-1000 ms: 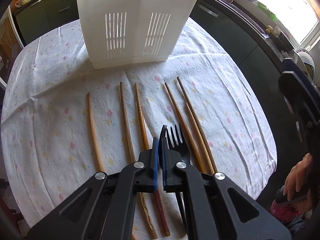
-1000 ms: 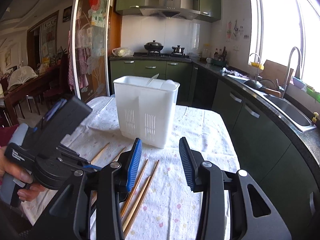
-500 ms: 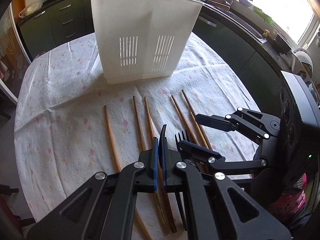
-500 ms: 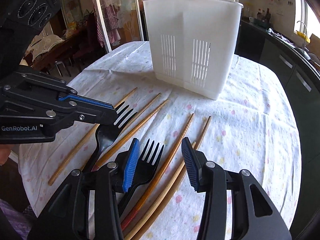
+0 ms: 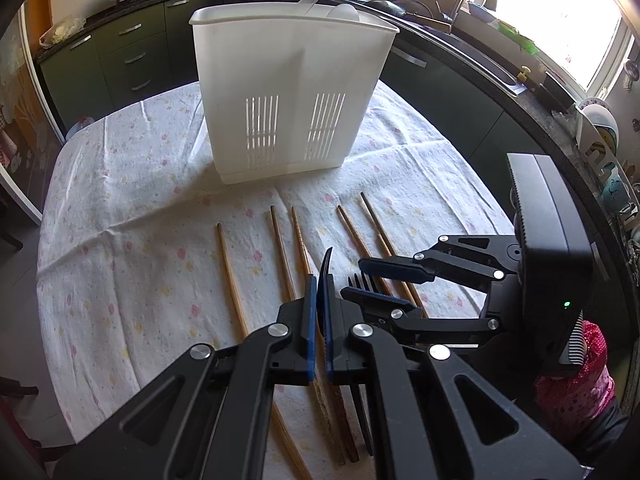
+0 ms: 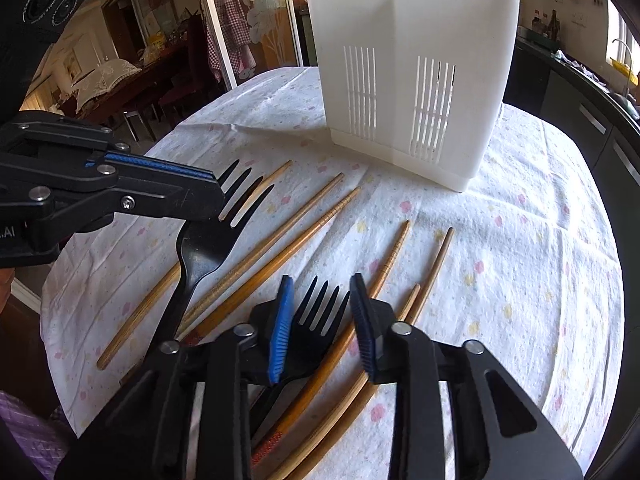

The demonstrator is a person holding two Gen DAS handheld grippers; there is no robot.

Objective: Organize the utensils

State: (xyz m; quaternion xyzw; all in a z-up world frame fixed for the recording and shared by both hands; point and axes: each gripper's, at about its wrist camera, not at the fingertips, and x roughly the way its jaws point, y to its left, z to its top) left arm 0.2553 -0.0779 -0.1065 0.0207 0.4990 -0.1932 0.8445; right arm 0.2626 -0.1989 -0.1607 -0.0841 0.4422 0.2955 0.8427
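My left gripper (image 5: pixel 318 280) is shut on a black fork (image 5: pixel 327 262), held edge-on just above the cloth. In the right wrist view the same fork (image 6: pixel 208 240) sticks out of the left gripper (image 6: pixel 214 194), tines forward. A second black fork (image 6: pixel 320 316) lies on the table among several wooden chopsticks (image 6: pixel 280 236). My right gripper (image 6: pixel 321 280) is lowered around its head, jaws closing, with a pad close to each side of the fork. The white slotted utensil caddy (image 5: pixel 288 92) stands upright beyond the chopsticks (image 5: pixel 230 276).
A round table carries a floral white cloth (image 5: pixel 120 264) whose edge curves away on both sides. A white spoon (image 5: pixel 340 12) pokes out of the caddy. Dark kitchen cabinets (image 5: pixel 460 92) stand to the right, and a pink sleeve (image 5: pixel 572 392) shows at the lower right.
The right gripper came down from above the table onto the second fork, and its jaws have narrowed around the head. The left gripper still holds its fork, which has risen a little.
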